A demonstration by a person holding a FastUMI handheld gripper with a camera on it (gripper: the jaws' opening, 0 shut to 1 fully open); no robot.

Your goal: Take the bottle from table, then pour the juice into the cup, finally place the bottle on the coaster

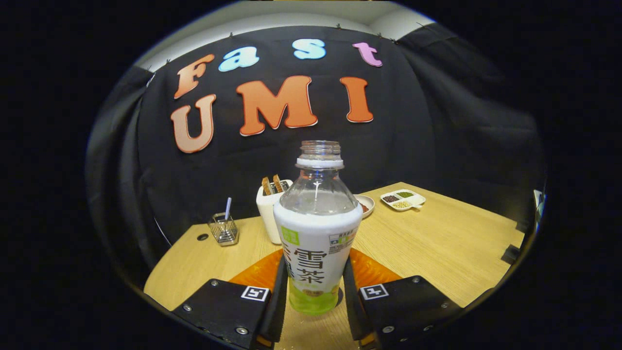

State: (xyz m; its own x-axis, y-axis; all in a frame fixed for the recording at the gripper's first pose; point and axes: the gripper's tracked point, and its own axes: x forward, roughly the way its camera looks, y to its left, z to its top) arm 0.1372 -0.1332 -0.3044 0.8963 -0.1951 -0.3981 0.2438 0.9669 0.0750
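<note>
Left to right across the bench [437,243]: wire basket [223,229] with a utensil handle standing in it, near the cloth wall; white cup [268,211] with two brownish items poking out, just behind the bottle's left shoulder; bottle [317,228] upright, uncapped, between the fingers; small round dish [365,204] partly hidden behind the bottle; divided sample tray [403,199] further right, well apart.

Gripper [313,291]: fingers closed in on the bottle's lower labelled body, one on each side, apparently pressing it; contact looks firm on both flanks.

Orange coaster [369,270] lies under and beside the bottle base; whether the base rests on it or is just lifted, cannot tell.

Handling judgement: thin clear plastic, likely light; liquid level not readable behind the label; wall will probably dent if squeezed hard; label sleeve looks smooth, so slip is possible when tilted; open neck means spills on any jerk. Hold on the straight labelled section seems sound; avoid the tapering shoulder.
</note>
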